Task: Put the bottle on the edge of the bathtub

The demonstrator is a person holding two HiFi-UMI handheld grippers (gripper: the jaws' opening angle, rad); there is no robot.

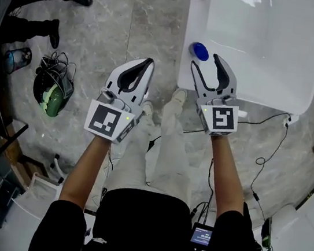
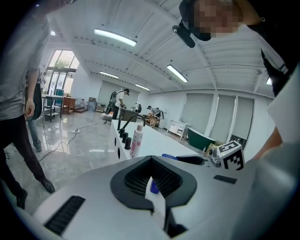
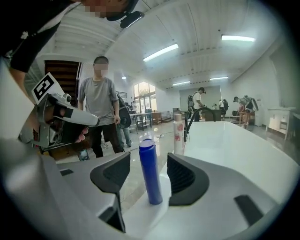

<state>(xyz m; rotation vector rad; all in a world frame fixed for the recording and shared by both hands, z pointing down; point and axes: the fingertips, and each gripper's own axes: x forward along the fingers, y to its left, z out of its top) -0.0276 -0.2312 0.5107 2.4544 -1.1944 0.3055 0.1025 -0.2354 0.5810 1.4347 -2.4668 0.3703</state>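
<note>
So the blue bottle [image 1: 199, 51] is standing upright on the edge of the bathtub [image 1: 255, 96], right at the near corner of the rim. From my right gripper view it looks flat on its base, not leaning.

My right tongs [image 1: 206, 65] are spread, one jaw on each side of the bottle. There's a visible gap on both sides, so I'm not pinching it, it's standing by itself. My left tongs [image 1: 144, 64] are pressed together with nothing in them, hanging out over the marble floor [image 1: 130, 30] just beside the tub and well clear of the action.

Further along the same rim there's a white bottle with a pink pattern [image 3: 178, 136] and a black faucet [image 3: 199, 115]. Both are well away from mine, so no crowding there.

As far as I can tell this is the let-go step and the placing itself is basically done. What's left is getting my right tongs out. The bottle is tall and skinny and sits close to the outer edge, so I reckon one bump from a jaw could knock it onto the floor. So the next move calls for keeping the jaws wide and pulling straight back toward me along the line of the jaws, no sideways swing until the tips are past the bottle.
</note>
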